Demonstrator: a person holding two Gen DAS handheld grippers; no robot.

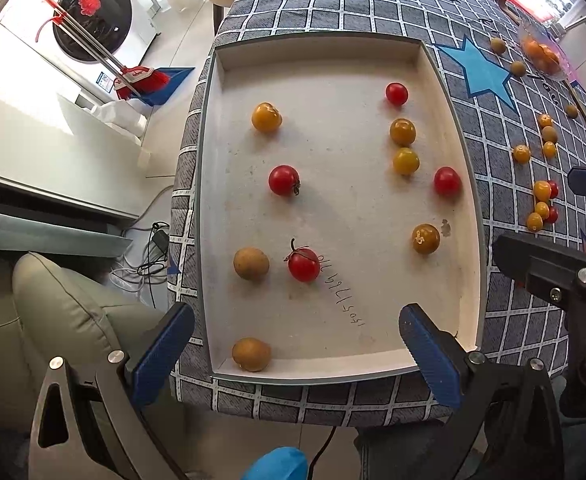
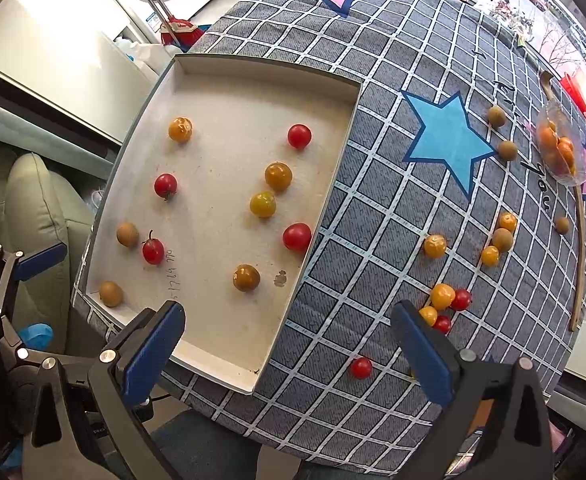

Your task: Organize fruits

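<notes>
Ten fruits in tray: four red cherry tomatoes (image 1: 284, 180), four yellow-orange cherry tomatoes (image 1: 266, 117) and two tan round longan-like fruits (image 1: 251, 263) lie loose and mostly apart on the floor of the shallow white rectangular tray with a grey rim (image 1: 209, 184).
Tray position: on the grey checked tablecloth with pink and blue stars (image 2: 373, 240) that covers the bench, at its left part; one tan fruit sits in the tray's near left corner (image 1: 251, 354).
Paired fruits: two yellow-orange tomatoes touch, or nearly so, near the tray's right wall (image 2: 271, 190); a stemmed red tomato lies just beside the other tan fruit (image 2: 153, 251).
Fruits on cloth: to the right of the tray, a tight cluster of two yellow-orange and two red tomatoes (image 2: 447, 306); a lone red tomato (image 2: 361, 367) nearer the bench edge; further yellow-orange and tan fruits scattered well apart beyond the blue star.
Clear bowl: a transparent round bowl holding orange fruits (image 2: 561, 152) stands at the far right of the cloth, beside a long wooden stick-like utensil (image 2: 579, 248).
Left claw (image 1: 293, 350): wide apart, blue ribbed pads empty, hovering at the tray's near edge.
Right claw (image 2: 289, 354): wide apart, empty, above the tray's near right corner and the cloth.
Background: white washing machine and red broom (image 1: 141, 80) on the floor at left.
</notes>
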